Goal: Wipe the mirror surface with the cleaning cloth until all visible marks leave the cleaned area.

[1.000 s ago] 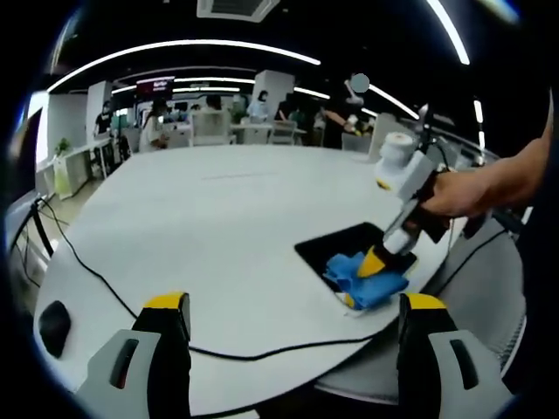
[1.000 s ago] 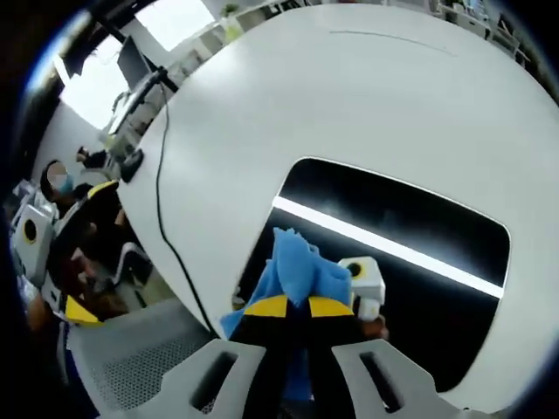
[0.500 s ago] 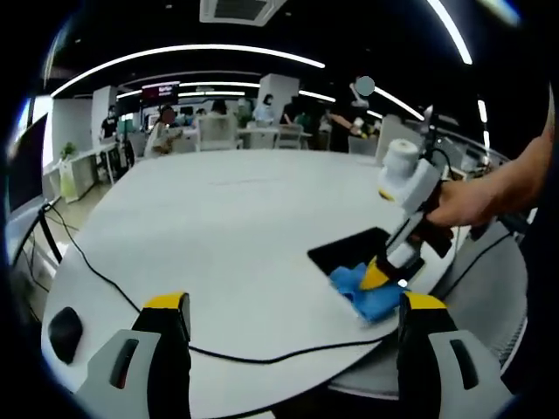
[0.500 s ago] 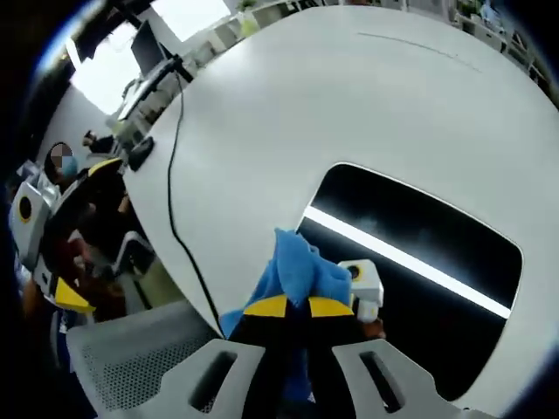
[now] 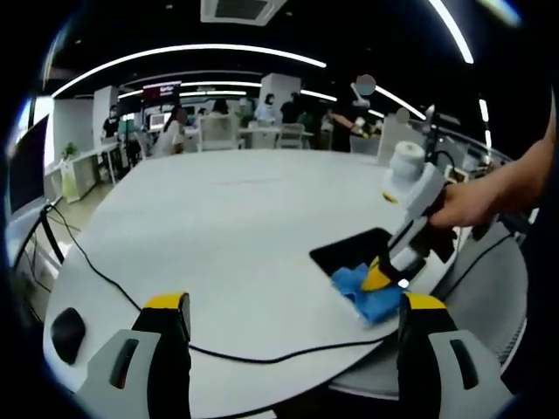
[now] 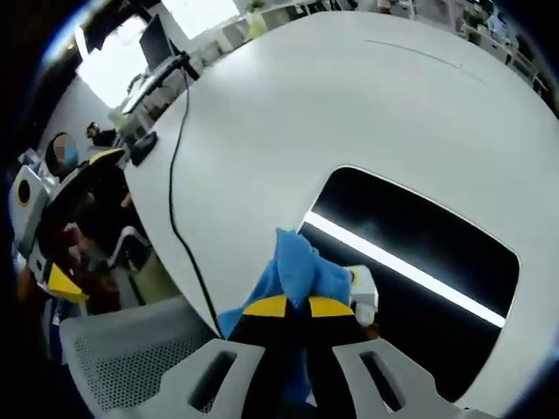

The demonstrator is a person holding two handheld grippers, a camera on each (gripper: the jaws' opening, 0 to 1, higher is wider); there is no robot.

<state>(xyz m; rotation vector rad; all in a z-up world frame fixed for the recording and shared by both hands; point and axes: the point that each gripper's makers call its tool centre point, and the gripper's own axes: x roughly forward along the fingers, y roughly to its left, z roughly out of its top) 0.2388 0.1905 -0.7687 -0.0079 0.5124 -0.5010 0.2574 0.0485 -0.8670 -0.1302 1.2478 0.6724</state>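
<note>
The cloth (image 6: 299, 272) covers the mirror's (image 6: 419, 253) near corner, and the right gripper's (image 6: 298, 306) closed jaws hide the cloth's lower part. Marks on the mirror cannot be made out — the glass reads dark, crossed by one bright reflected strip. In the left gripper view the mirror (image 5: 354, 252) is a thin sliver beyond the cloth (image 5: 364, 289) — its far end is behind the right gripper (image 5: 376, 278).

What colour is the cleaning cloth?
Blue; the cleaning cloth shows best in the right gripper view, clamped in the right gripper.
</note>
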